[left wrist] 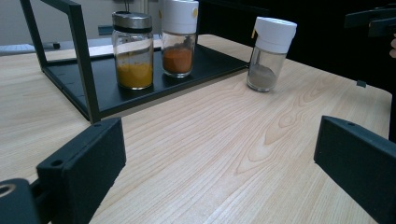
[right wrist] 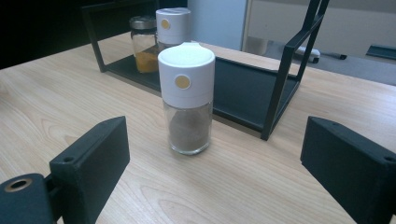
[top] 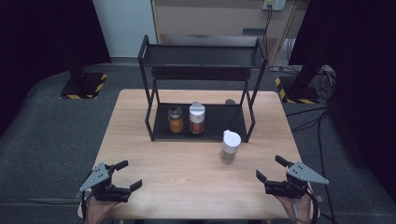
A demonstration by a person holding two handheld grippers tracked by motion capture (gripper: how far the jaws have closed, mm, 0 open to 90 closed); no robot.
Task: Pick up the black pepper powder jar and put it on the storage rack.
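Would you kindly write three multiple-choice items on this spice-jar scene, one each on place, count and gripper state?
1. Where does the brown-spice jar stand?
A. on the rack's top shelf
B. on the table, just in front of the rack
C. between the left gripper's jaws

2. How many jars stand on the rack's bottom shelf?
A. two
B. three
C. none

3. How is the right gripper?
A. shut on a jar
B. shut and empty
C. open and empty

B: its base rests on bare wood outside the frame.
A: the yellow-spice jar and orange-spice jar stand there.
C: its jaws stand wide apart.
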